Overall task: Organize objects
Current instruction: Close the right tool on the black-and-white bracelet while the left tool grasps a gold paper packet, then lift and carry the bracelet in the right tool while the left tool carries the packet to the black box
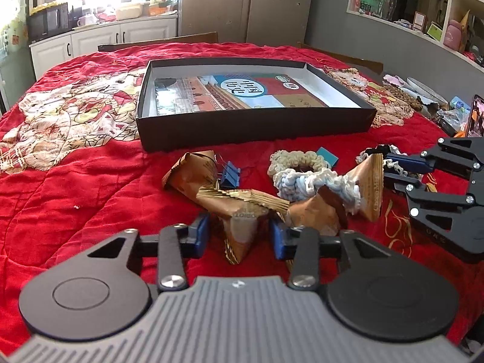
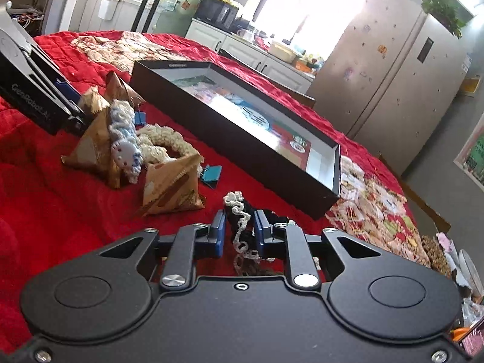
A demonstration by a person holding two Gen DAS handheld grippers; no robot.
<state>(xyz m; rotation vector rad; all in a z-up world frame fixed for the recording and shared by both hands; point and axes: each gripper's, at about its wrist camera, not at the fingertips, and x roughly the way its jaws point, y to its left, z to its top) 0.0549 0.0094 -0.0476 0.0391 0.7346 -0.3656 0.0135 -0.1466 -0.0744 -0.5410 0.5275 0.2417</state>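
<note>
Small things lie in a heap on a red quilted cloth (image 1: 90,181). My left gripper (image 1: 240,236) is shut on a brown pyramid-shaped packet (image 1: 242,208), its blue pads against the packet's sides. To the right, my right gripper (image 2: 240,233) is shut on a black scrunchie with white lace trim (image 2: 234,199); it shows in the left wrist view as right gripper (image 1: 393,169). Behind the heap stands an open black box (image 1: 254,124) with a picture book (image 1: 236,90) flat inside.
More brown packets (image 1: 190,169), (image 1: 373,187), a cream scrunchie (image 1: 298,158), a blue-white knitted piece (image 1: 317,181), a blue binder clip (image 1: 228,175) and a teal clip (image 1: 326,155) lie close together. A phone (image 1: 476,118) and clutter sit at the right edge.
</note>
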